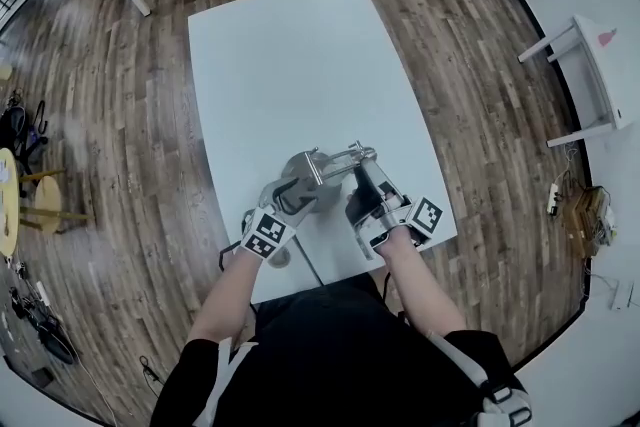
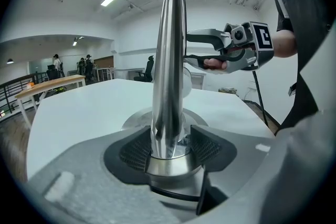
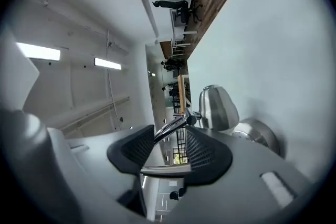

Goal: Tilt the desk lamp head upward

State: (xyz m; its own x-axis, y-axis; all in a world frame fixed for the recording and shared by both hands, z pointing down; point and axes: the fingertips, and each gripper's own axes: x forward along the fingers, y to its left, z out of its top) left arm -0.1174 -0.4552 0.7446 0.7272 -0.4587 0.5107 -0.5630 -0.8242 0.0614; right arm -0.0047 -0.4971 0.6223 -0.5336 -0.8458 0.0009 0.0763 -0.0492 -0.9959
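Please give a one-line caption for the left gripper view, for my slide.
Left gripper clamps the desk lamp's chrome post above its round base; open right gripper beside it.

The head view looks steeply down from above the person. It is far enough off to take in the whole table (image 1: 290,45) and the floor (image 1: 130,115) around it. The left gripper (image 1: 297,195) and right gripper (image 1: 365,190) show near its near edge. The left gripper view sits low over the tabletop and faces across it, very near the lamp (image 1: 320,170) post, with the right gripper at upper right. The right gripper view is rolled sideways, so the table stands at its right, and it looks level and close at the lamp. All three views share lamp and table.
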